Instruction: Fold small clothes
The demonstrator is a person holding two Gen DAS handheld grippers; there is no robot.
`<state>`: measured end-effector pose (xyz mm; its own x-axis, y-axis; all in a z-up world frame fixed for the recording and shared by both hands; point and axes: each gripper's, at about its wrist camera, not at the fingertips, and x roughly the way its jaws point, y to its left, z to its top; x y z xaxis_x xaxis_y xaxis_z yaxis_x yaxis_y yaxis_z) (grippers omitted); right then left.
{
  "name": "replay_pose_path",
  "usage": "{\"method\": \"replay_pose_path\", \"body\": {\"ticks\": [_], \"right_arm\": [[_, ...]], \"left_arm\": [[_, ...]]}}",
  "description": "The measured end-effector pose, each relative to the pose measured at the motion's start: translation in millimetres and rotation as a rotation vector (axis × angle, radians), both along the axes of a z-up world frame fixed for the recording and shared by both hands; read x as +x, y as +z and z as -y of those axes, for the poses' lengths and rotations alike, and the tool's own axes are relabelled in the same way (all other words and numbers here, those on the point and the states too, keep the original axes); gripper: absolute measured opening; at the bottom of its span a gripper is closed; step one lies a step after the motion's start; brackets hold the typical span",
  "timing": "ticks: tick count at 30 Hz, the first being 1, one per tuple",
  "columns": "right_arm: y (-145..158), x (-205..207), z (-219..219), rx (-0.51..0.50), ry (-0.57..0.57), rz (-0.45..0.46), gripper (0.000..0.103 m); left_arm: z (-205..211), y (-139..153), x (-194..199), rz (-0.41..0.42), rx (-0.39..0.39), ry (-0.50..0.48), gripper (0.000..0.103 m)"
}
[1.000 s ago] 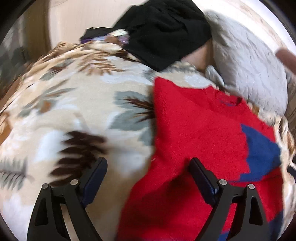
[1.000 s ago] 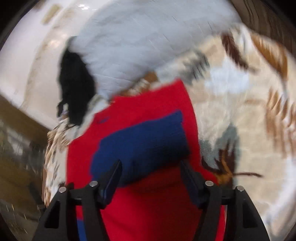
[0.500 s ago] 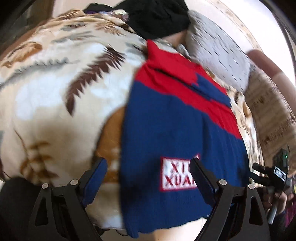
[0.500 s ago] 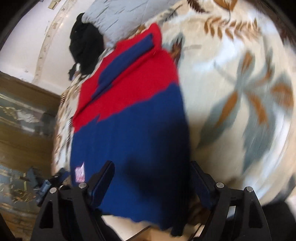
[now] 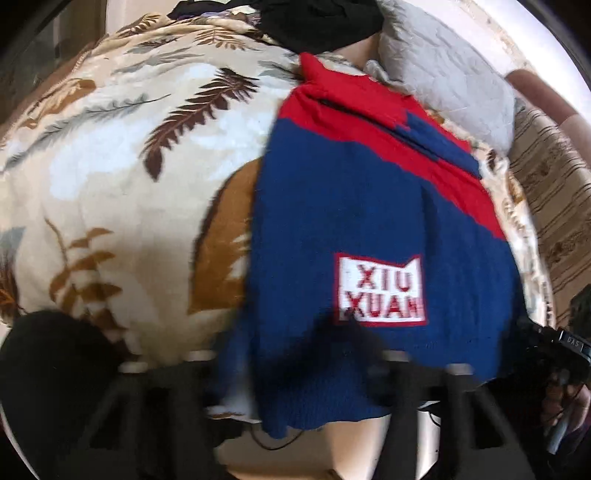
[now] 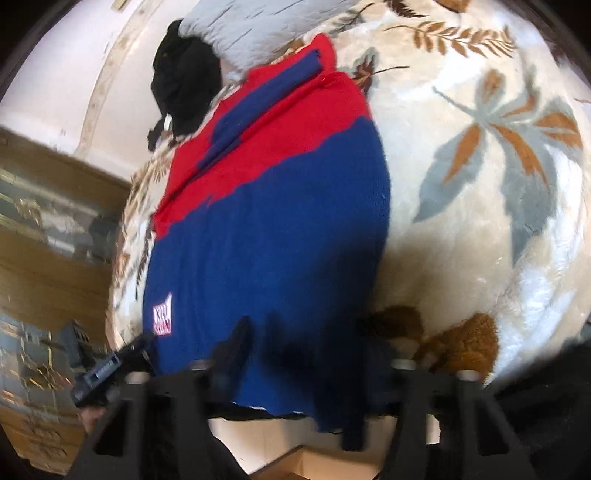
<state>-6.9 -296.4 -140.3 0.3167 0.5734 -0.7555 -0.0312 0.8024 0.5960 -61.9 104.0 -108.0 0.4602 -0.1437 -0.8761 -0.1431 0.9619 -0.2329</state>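
Note:
A small knit sweater, blue below and red above with a white "XIU XUAN" patch, lies on the leaf-print blanket (image 5: 122,155). It shows in the left wrist view (image 5: 354,206) and the right wrist view (image 6: 280,229). Its blue hem hangs over the bed's near edge. My left gripper (image 5: 295,354) sits low at the hem, motion-blurred; its jaws look apart with the hem's left corner between them. My right gripper (image 6: 299,347) is at the hem's right part, jaws apart around the blue cloth. The sleeves are folded in, with a blue cuff on the red part.
A grey quilted pillow (image 5: 450,74) and a black garment (image 5: 317,22) lie at the far end of the bed. The other gripper shows at the edge of each view (image 5: 554,343) (image 6: 103,365). Wood flooring (image 6: 55,229) lies left of the bed.
Both grippers have pulled back from the red upper part down to the blue hem at the bed's near edge. Over the last half second they dropped lower against the hem.

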Motion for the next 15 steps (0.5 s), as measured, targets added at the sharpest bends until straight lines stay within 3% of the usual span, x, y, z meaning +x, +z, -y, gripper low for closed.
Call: {"method": "replay_pose_path", "body": {"ticks": [3, 5, 6, 7, 8, 9, 10, 11, 12, 13, 14, 15], "right_arm": [[0, -2, 2, -0.006, -0.005, 0.000, 0.027], [2, -2, 3, 0.007, -0.018, 0.000, 0.030], [3, -2, 3, 0.020, -0.016, 0.002, 0.030], [3, -5, 5, 0.019, -0.018, 0.004, 0.031], [2, -6, 6, 0.017, -0.027, 0.005, 0.041], [-1, -7, 7, 0.035, -0.030, 0.004, 0.064], [-2, -7, 8, 0.060, -0.031, 0.007, 0.067], [-1, -6, 6, 0.045, -0.028, 0.008, 0.067], [0, -6, 3, 0.029, -0.018, 0.013, 0.066], [1, -6, 0, 0.006, -0.007, 0.020, 0.062], [-1, -5, -2, -0.020, 0.000, 0.010, 0.033], [-7, -3, 1, -0.003, 0.004, -0.022, 0.011]], "left_arm": [[-10, 0, -3, -0.008, -0.036, 0.016, 0.022], [-11, 5, -7, 0.004, -0.042, 0.028, 0.022], [-10, 9, -10, 0.020, -0.044, 0.031, 0.027], [-7, 11, -13, 0.024, -0.046, 0.023, 0.036], [-6, 10, -16, 0.019, -0.052, 0.012, 0.064], [-7, 8, -19, 0.019, -0.054, 0.002, 0.082], [-5, 2, -19, -0.003, -0.050, 0.002, 0.082], [-3, -4, -16, -0.036, -0.038, 0.001, 0.076], [0, -5, -16, -0.040, -0.008, 0.006, 0.054], [1, -3, -16, -0.038, 0.046, 0.010, 0.045], [1, -1, -16, -0.030, 0.044, -0.017, 0.028], [-1, 1, -16, -0.029, 0.042, -0.028, 0.011]]}}
